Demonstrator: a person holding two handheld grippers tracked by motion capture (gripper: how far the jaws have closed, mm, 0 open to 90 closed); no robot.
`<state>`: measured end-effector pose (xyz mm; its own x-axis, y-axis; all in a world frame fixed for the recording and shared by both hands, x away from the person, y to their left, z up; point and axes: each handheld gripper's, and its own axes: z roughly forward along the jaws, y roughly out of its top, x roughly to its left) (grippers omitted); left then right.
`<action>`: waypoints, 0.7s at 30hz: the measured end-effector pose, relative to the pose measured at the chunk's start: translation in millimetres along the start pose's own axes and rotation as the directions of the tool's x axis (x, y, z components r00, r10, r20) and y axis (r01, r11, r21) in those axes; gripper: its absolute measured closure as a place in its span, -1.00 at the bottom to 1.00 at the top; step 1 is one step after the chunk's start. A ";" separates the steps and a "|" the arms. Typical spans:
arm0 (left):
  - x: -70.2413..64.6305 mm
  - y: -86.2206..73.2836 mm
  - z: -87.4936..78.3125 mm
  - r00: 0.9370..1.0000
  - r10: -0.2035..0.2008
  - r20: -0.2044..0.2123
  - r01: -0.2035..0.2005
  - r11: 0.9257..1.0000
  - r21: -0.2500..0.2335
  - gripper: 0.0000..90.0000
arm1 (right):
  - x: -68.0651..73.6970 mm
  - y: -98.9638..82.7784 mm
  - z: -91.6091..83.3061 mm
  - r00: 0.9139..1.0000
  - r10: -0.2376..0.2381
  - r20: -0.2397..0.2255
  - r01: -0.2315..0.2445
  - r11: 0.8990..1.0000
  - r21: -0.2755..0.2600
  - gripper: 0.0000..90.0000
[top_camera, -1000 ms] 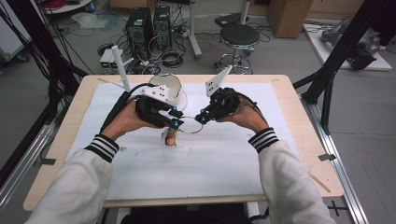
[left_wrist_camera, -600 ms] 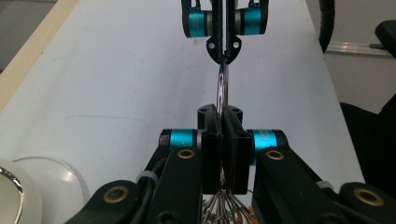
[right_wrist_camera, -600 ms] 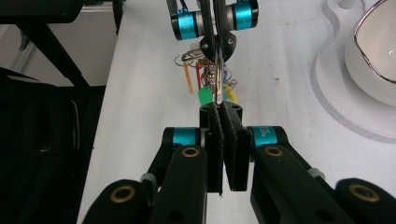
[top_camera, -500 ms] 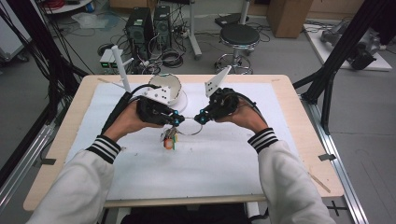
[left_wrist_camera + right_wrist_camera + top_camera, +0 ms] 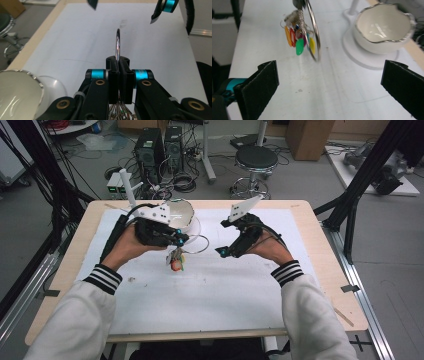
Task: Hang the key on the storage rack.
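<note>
The left tool (image 5: 181, 239) is clamped tight on a large metal ring (image 5: 117, 45), holding it edge-up above the white-covered worktop (image 5: 225, 290). A bunch of coloured tags (image 5: 298, 41) hangs from the ring, just above the cover. The right tool (image 5: 220, 252), jaws spread wide and gripping nothing, is near the ring without touching it. A white bowl (image 5: 383, 28) sits behind the left tool.
</note>
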<state>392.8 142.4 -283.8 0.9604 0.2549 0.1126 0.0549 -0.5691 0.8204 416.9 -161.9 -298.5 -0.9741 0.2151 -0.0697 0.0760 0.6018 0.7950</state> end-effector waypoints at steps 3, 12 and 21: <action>5.8 -4.8 -14.8 0.999 -0.017 -0.032 0.017 1.000 -0.022 0.93 | -2.1 -15.8 -12.4 0.998 0.039 0.047 -0.035 0.997 -0.074 -0.98; 30.3 -29.3 -58.7 0.980 -0.108 -0.169 0.096 0.992 -0.077 0.93 | 7.0 -58.1 -47.6 0.982 0.123 0.142 -0.091 0.973 -0.212 -0.98; 48.5 -50.8 -86.1 0.948 -0.185 -0.258 0.160 0.981 -0.112 0.93 | 20.7 -98.6 -64.7 0.961 0.199 0.194 -0.135 0.945 -0.298 -0.98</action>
<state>413.1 251.0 -271.7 0.8300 0.5487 0.1001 0.1774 -0.4298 0.8853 375.4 -266.6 -339.3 -0.8793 0.4756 -0.0261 0.1398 0.3100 0.9404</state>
